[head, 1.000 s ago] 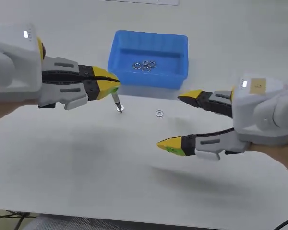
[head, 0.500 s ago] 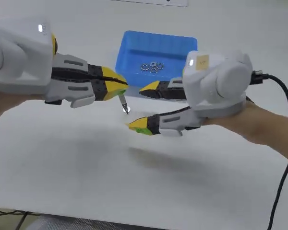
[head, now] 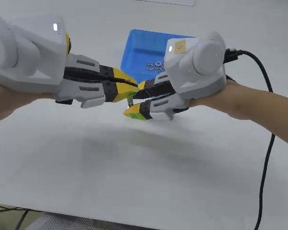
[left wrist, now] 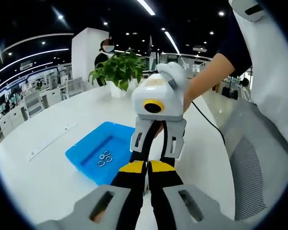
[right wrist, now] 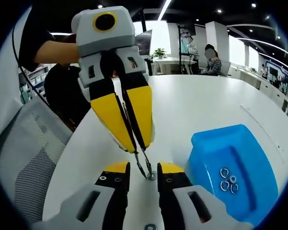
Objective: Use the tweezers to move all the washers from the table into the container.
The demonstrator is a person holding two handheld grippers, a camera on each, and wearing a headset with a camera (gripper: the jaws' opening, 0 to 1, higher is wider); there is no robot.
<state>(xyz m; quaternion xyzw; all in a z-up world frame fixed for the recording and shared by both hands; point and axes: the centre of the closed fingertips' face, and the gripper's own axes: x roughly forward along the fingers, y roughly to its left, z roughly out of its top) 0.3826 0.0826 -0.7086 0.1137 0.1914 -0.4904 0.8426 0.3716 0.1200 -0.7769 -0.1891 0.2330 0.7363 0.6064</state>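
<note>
Surface [head: 134, 167] carries a blue container [head: 137, 45] holding four washers [right wrist: 227, 179]. Left gripper [right wrist: 140, 143] is clamped on the tweezers [right wrist: 138, 155]. Right gripper [right wrist: 144, 165] gapes, empty, around their tips. Those tips meet a washer [right wrist: 151, 176], probably light, stiff and slippery; pinch its rim.

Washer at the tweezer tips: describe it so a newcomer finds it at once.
Start at the blue container on the white table. Beside it, the left hand-held gripper pinches tweezers. The washer is at their tips, not among those in the container.
</note>
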